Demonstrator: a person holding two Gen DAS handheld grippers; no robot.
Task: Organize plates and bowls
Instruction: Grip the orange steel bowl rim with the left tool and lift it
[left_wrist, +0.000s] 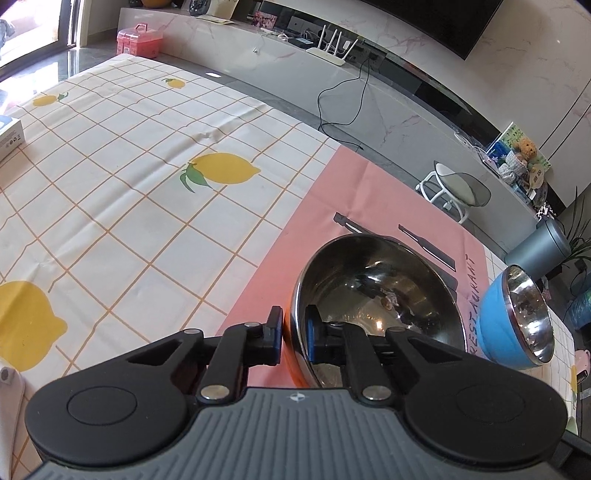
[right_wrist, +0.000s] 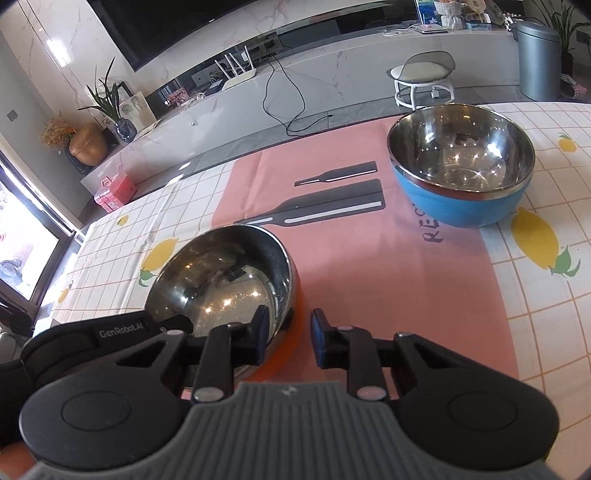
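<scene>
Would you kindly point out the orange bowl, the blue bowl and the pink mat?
orange bowl (right_wrist: 229, 280): right wrist view, on its shiny inside.
blue bowl (right_wrist: 458, 210): right wrist view, on its blue outer wall.
pink mat (right_wrist: 388, 280): right wrist view, on bare pink surface between the bowls.

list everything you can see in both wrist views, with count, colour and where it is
orange bowl: 1, steel inside, orange outside, near end of the pink placemat, rim pinched by both grippers
blue bowl: 1, steel inside, blue outside, far right of the placemat
pink placemat: 1, pink with black cutlery print, on the tablecloth
tablecloth: 1, white, orange grid, yellow lemons
stool: 1, white, on the floor
router: 1, white, on the marble ledge
pink box: 1, beyond the table
bin: 1, grey, floor
left gripper: black, shut on the bowl's rim
right gripper: black, shut on the rim
</scene>
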